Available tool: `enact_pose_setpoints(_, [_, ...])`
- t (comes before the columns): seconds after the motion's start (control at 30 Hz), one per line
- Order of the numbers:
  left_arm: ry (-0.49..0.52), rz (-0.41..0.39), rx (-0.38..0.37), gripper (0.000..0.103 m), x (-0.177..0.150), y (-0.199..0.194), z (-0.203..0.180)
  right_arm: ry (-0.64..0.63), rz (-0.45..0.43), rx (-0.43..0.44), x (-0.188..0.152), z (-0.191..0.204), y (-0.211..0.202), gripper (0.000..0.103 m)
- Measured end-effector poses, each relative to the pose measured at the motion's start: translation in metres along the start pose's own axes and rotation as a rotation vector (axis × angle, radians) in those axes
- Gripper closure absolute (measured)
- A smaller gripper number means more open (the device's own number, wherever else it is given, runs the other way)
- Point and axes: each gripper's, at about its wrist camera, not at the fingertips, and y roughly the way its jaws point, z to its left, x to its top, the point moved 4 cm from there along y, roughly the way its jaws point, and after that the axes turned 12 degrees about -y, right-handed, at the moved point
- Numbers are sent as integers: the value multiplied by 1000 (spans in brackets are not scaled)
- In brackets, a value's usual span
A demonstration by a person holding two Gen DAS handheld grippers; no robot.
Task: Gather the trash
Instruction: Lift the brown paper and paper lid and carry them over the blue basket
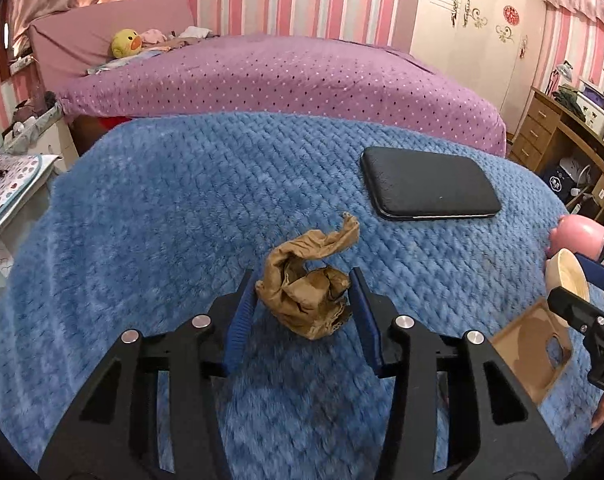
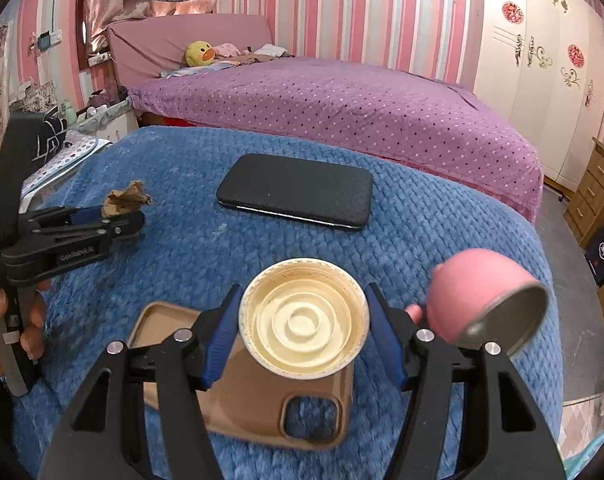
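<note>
A crumpled brown paper wad [image 1: 307, 288] sits between the blue pads of my left gripper [image 1: 303, 302]; the pads touch its sides and it seems lifted just above the blue blanket [image 1: 162, 208]. It also shows in the right wrist view [image 2: 124, 200], at the left gripper's tip. My right gripper [image 2: 303, 326] is shut on a cream paper cup [image 2: 303, 326], held sideways with its bottom toward the camera, above a brown phone case [image 2: 262, 412]. The cup's edge shows in the left wrist view [image 1: 567, 276].
A black phone [image 1: 427, 184] lies on the blanket's far right, seen in the right wrist view [image 2: 298, 190] too. A pink piggy bank [image 2: 481, 300] lies on its side right of the cup. A purple bed [image 1: 282, 76] stands behind. A wooden desk [image 1: 561, 136] stands at right.
</note>
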Motion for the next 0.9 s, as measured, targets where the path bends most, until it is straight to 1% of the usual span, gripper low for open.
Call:
enact_pose_setpoints(0.1, [-8,-10,-9,58,-3,-15,-2,5,-4,-21,-5,-2,-13,42])
enact_pose_setpoints(0.3, [21,-28,-26,58,-20,-49,-18,21,-20,-65,-20,-10,-50,42])
enact_pose_setpoints(0.4, [44,-49,-32,58,-29,-69,-29,36,-13,-86,-35,-15,-69,42])
enact_pose_setpoints(0.53, [45,-59,-59,58,-40,-90,-45,57,-4,-124,-59,-30,-98,42])
enact_pose_setpoints(0.63, [62,-73,-70,58,-49,-105,-60,85,-5,-157,-77,-44,-124,42])
enact_pose_setpoints(0.73, [54,-76,-100,58,-58,-118,-73,112,-13,-191,-93,-58,-146,42])
enact_pose_setpoints(0.9, [82,-105,-124,58,-76,-137,-100,167,-14,-232,-123,-83,-170,42])
